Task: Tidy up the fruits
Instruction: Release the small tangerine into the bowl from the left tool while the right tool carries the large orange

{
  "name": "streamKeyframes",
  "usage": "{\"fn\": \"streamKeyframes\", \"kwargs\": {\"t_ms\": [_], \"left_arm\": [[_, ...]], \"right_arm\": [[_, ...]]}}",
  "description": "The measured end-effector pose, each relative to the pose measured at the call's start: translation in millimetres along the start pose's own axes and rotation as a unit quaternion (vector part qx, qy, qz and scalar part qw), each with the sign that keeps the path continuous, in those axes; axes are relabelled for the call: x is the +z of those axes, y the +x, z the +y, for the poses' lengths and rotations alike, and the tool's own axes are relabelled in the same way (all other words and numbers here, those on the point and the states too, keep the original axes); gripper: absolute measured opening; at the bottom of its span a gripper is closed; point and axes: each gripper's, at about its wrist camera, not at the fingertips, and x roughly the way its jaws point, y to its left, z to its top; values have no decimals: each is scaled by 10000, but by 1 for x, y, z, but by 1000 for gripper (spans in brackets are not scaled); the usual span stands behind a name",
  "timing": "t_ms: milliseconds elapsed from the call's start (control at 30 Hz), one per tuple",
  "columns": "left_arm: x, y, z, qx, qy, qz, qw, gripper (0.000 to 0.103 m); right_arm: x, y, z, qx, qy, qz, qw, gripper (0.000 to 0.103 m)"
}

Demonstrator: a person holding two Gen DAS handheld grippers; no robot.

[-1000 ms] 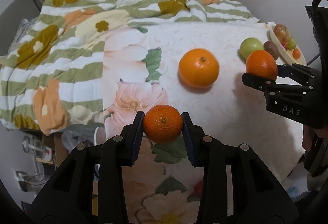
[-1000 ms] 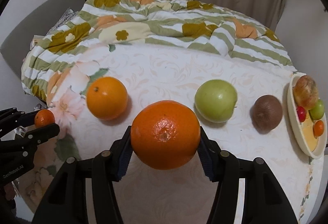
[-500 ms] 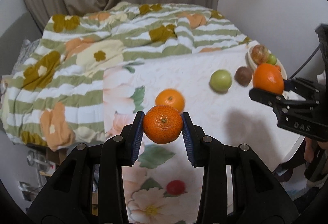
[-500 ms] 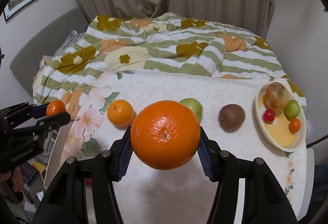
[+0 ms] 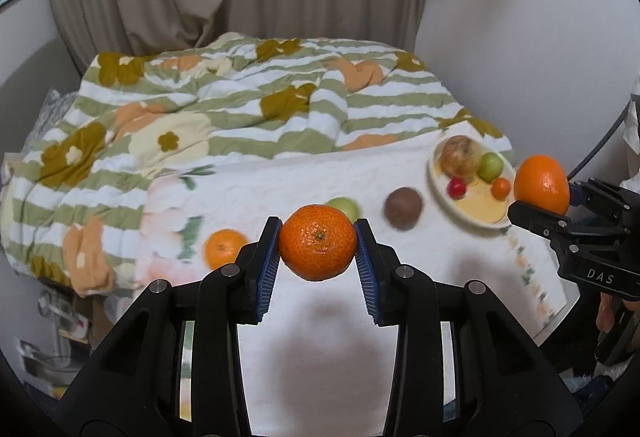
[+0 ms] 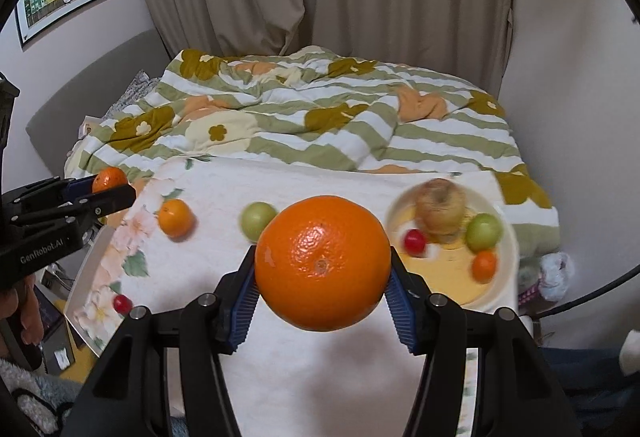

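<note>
Mandarin; large orange; both gripped

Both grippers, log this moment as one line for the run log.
left gripper: shut on mandarin | right gripper: shut on orange | plate: not reached

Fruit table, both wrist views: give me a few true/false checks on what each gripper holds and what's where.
1. The left gripper is shut on a small mandarin. True.
2. The right gripper is empty. False: it is clamped on a large orange.
3. The plate holds only oranges. False: it holds a big apple, a green fruit, a red fruit and a small orange fruit.
4. A brown kiwi lies on the cloth outside the plate. True.
5. A loose orange lies on the tablecloth. True.
</note>
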Motion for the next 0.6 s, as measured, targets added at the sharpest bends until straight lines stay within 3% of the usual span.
{"fn": "streamKeyframes", "kwargs": {"t_ms": [233, 600], "left_arm": [[10, 26, -70, -42, -97, -48, 9999, 43], [25, 100, -163, -622, 7, 321, 9975, 43]], "right_arm": [[-9, -4, -71, 47, -158, 50, 9999, 54], [-24, 13, -141, -41, -158, 274, 9995, 54]]}}
